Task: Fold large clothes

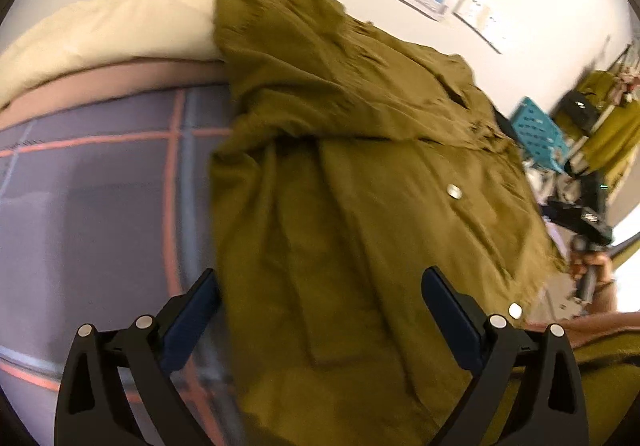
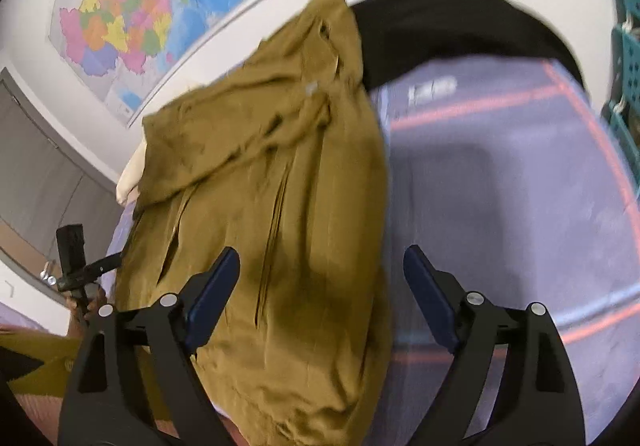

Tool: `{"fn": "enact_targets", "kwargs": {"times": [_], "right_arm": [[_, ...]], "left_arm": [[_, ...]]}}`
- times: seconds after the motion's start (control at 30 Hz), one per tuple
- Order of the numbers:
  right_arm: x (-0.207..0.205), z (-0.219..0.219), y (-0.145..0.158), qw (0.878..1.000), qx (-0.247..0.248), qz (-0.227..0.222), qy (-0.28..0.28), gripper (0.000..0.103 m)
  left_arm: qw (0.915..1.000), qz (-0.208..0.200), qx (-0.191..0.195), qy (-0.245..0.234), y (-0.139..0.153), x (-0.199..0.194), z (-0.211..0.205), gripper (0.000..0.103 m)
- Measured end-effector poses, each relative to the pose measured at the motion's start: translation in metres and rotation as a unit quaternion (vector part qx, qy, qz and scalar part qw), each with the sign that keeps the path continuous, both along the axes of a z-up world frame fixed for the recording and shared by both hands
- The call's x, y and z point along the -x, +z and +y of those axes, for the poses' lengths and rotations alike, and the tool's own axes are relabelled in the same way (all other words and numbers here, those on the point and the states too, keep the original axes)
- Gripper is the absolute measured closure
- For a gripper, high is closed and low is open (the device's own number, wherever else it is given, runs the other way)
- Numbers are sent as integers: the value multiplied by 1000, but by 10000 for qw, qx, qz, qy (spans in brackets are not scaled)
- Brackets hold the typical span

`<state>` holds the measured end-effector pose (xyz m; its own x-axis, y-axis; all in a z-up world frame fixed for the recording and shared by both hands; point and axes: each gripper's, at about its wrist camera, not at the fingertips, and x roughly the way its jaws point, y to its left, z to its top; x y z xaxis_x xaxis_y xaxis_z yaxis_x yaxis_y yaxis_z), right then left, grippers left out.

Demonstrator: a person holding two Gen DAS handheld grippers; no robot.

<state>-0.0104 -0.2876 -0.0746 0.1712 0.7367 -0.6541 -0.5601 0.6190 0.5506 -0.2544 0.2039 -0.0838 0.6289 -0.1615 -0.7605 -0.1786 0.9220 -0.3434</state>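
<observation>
1. Across the middle of both frames, an olive-green woven button-up garment [image 1: 360, 174] is laid lengthwise on a bed covered by a grey-lilac sheet with orange-red grid lines [image 1: 100, 206].
2. In the left wrist view, the left hand-held gripper [image 1: 320, 310] is seen at the lower edge with its dark blue pads well apart; nothing is clamped, and the garment's near end lies below the gap.
3. In the right wrist view, the right hand-held gripper [image 2: 322, 294] is likewise spread wide and empty over the garment's lower part.
4. At the upper left of the left wrist view, a cream pillow [image 1: 112, 26] is touched by the garment's far end.
5. A colourful wall map [image 2: 120, 14] is seen at the upper left of the right wrist view.
</observation>
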Motion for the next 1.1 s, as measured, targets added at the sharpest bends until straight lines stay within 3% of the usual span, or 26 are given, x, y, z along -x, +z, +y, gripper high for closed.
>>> {"fn": "enact_targets", "kwargs": {"times": [0.17, 0.27, 0.3, 0.33, 0.37, 0.43, 0.5, 0.6, 0.73, 0.8, 0.87, 0.93, 0.97, 1.0, 1.07, 1.1], "right_arm": [[14, -3, -4, 9992, -347, -15, 202, 18], [20, 4, -10, 9935, -843, 277, 708, 36], [22, 7, -12, 9926, -888, 282, 777, 52], [22, 8, -15, 9923, -916, 365, 752, 72], [20, 9, -18, 9919, -948, 479, 691, 82], [20, 1, -18, 9895, -1210, 596, 519, 91], [26, -12, -6, 9866, -1501, 480, 433, 93], [50, -34, 24, 9808, -1906, 113, 409, 98], [87, -49, 54, 9718, -2264, -237, 612, 100], [94, -52, 53, 9786, -1949, -351, 556, 100], [85, -54, 30, 9850, -1669, 36, 438, 98], [79, -52, 9, 9917, -1238, 217, 268, 88], [78, -51, 1, 9918, -1206, 296, 299, 82], [77, -50, -8, 9909, -1246, 428, 294, 64], [76, -48, -12, 9895, -1305, 545, 309, 54], [77, -46, -13, 9890, -1339, 529, 351, 49]], "left_arm": [[9993, 54, 136, -334, -2, 6, -16, 7], [9994, 33, 143, -311, -3, 6, -20, 10], [9995, 8, 122, -302, -3, 6, -22, 13], [9997, 18, 6, -245, -2, 5, -24, 31], [9998, 115, -143, -80, -3, 2, -24, 55], [9997, 210, -130, 73, -1, 1, -17, 75], [9997, 105, 35, 221, 5, 4, -8, 93], [9992, -143, 209, 293, 22, 14, 4, 94], [9983, -405, 81, 403, 44, 28, 12, 94], [9983, -441, 71, 372, 46, 32, 16, 93], [9987, -232, 80, 454, 36, 30, 25, 89], [9990, -122, 178, 393, 22, 27, 29, 79], [9990, -37, 193, 407, 18, 26, 30, 67], [9991, 14, 214, 379, 12, 24, 28, 62], [9995, 87, 135, 254, 7, 19, 22, 44], [9997, 119, 108, 204, 6, 19, 20, 40]]}}
